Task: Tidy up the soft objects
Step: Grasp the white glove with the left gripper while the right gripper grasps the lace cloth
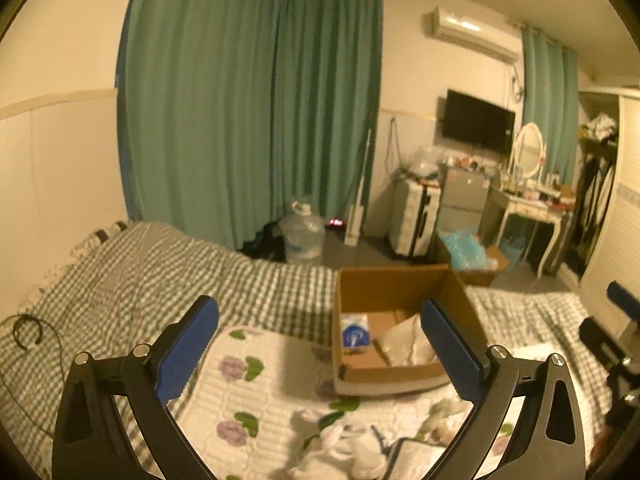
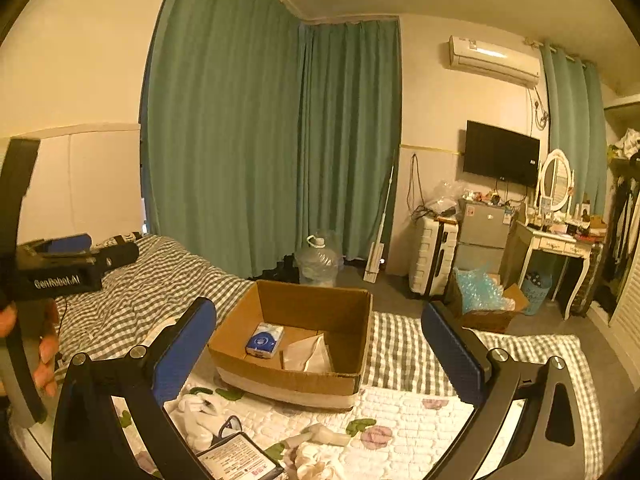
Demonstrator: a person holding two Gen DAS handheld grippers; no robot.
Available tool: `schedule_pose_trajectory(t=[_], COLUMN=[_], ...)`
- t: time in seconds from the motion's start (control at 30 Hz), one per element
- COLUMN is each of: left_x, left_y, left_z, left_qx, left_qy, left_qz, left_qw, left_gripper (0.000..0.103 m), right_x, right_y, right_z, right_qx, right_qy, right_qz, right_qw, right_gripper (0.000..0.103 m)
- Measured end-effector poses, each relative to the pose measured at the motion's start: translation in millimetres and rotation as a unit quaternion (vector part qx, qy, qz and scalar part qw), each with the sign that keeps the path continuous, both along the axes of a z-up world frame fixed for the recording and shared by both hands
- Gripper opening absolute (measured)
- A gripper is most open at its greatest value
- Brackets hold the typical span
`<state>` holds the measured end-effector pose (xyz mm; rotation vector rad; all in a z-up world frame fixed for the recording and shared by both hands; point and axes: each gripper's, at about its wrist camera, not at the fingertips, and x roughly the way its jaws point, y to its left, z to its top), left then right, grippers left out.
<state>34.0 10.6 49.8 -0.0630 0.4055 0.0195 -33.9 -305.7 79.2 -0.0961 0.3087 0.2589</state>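
Both tools raised above the bed (image 2: 404, 344), nothing gripped. Left tool (image 1: 320, 352) spread wide and empty; right tool (image 2: 318, 354) likewise wide apart, holding nothing.

Cardboard box (image 2: 296, 384) on the bed, partly on the floral quilted pad (image 2: 400, 412), already holding a blue tissue pack (image 2: 264, 340) and a pale folded cloth (image 2: 308, 354). Still loose on the pad, just in front of the box: white socks (image 2: 200, 412) beside a printed card sleeve (image 2: 236, 460), and a cream bundle of soft items (image 2: 320, 444) nearer the middle.

Likely step in hand — picking the next soft piece for the box. To do it well: lower one tool straight over a single piece, pads either side of its thickest fold, and close on cloth only, not the pad beneath. Worth lifting clear of the box's near wall before releasing — limp fabric tends to trail and snag. Best dropped into the bare part of the box floor.
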Motion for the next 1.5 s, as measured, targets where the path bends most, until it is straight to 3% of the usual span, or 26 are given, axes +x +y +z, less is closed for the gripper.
schedule_pose_trajectory(t=[0.43, 0.57, 0.7, 0.9, 1.17, 1.47, 1.5], left_x=[23, 28, 25, 18, 11, 28, 28], left_y=[6, 11, 13, 15, 5, -7, -6], left_z=[-80, -109, -131, -175, -206, -221, -222], left_qx=[0.018, 0.006, 0.019, 0.023, 0.023, 0.031, 0.026], left_qy=[0.116, 0.165, 0.190, 0.264, 0.298, 0.287, 0.285], left_qz=[-0.014, -0.023, -0.028, -0.055, -0.098, -0.101, -0.101], left_qw=[0.9930, 0.9860, 0.9813, 0.9626, 0.9494, 0.9522, 0.9527], left_gripper=[0.102, 0.102, 0.102, 0.102, 0.102, 0.102, 0.093], right_x=[27, 35, 38, 42, 49, 59, 59], right_y=[-8, -10, -11, -16, -24, -35, -36], right_z=[-59, -79, -103, -136, -176, -218, -220], right_qx=[0.006, 0.003, -0.009, -0.018, -0.053, -0.056, -0.054], right_qy=[0.065, 0.088, 0.109, 0.145, 0.188, 0.246, 0.251], right_qz=[0.018, 0.022, 0.031, 0.026, 0.007, 0.000, -0.001], right_qw=[0.998, 0.996, 0.993, 0.989, 0.981, 0.968, 0.966], right_gripper=[0.103, 0.103, 0.103, 0.103, 0.103, 0.103, 0.103])
